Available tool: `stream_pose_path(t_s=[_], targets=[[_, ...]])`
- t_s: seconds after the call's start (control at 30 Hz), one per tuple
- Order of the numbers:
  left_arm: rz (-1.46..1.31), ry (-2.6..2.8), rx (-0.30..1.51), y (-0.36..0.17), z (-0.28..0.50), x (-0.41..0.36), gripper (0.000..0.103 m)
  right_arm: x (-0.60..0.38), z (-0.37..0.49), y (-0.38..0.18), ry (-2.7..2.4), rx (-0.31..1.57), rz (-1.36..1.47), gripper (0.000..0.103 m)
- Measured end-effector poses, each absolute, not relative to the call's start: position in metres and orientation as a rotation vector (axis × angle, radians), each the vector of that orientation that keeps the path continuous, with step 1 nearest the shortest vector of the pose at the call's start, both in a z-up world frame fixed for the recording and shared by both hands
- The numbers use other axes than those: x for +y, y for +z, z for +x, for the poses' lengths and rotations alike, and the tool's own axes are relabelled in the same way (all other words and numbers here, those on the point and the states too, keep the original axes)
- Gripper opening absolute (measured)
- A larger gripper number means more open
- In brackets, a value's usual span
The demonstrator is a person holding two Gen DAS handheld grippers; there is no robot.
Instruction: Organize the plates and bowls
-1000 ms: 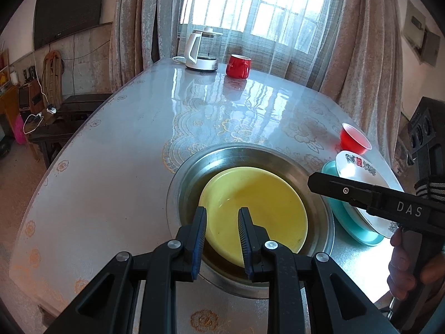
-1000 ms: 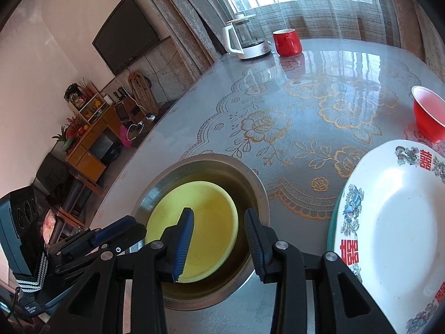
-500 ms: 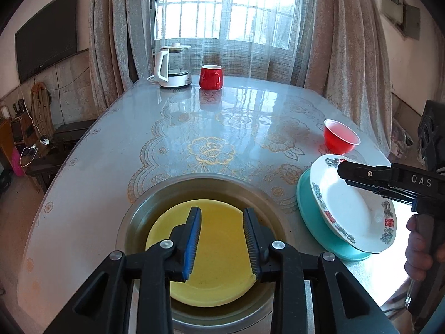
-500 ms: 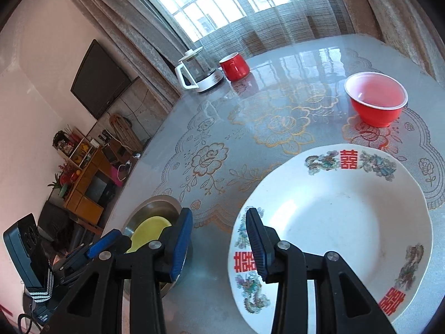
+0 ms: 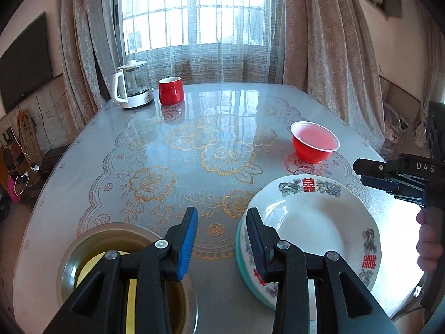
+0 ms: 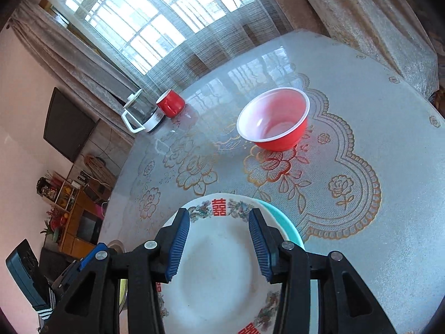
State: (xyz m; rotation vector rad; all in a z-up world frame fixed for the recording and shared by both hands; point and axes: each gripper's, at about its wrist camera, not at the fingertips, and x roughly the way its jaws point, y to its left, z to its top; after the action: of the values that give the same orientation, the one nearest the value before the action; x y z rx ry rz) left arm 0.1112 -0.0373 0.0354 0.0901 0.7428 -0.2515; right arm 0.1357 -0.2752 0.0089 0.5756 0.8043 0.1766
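A lace-patterned tabletop (image 5: 222, 117) before a curtained window carries my white plate (image 6: 219, 267), stacked on a teal plate (image 6: 286, 222). My right hand-held gripper (image 6: 219, 246) hovers above it, jaws opening, empty. My left hand-held gripper (image 5: 222, 240) is also opening, empty, between that stack and the steel basin (image 5: 69, 261) holding a yellow plate (image 5: 129, 306). A red bowl (image 5: 314, 144) stands beyond.

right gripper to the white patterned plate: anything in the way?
Nothing visible. The right gripper hangs just above the white patterned plate, jaws opening with nothing between them. The plate is on top of the teal plate, nothing lying on it. The red bowl stands apart, farther out.
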Motion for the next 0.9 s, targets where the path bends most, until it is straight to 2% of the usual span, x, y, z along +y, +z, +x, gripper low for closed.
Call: stream_pose_path(t_s=[0.37,0.9], targets=[[0.144,-0.255,0.809,0.032,0.15,-0.1,0.037,-0.334,0.159,0.005,0.143,0.78,0.615,0.045],[0.037,-0.373,0.962,0.023,0.247,-0.167,0.037,-0.376,0.23,-0.017,0.072,0.811,0.667,0.045]])
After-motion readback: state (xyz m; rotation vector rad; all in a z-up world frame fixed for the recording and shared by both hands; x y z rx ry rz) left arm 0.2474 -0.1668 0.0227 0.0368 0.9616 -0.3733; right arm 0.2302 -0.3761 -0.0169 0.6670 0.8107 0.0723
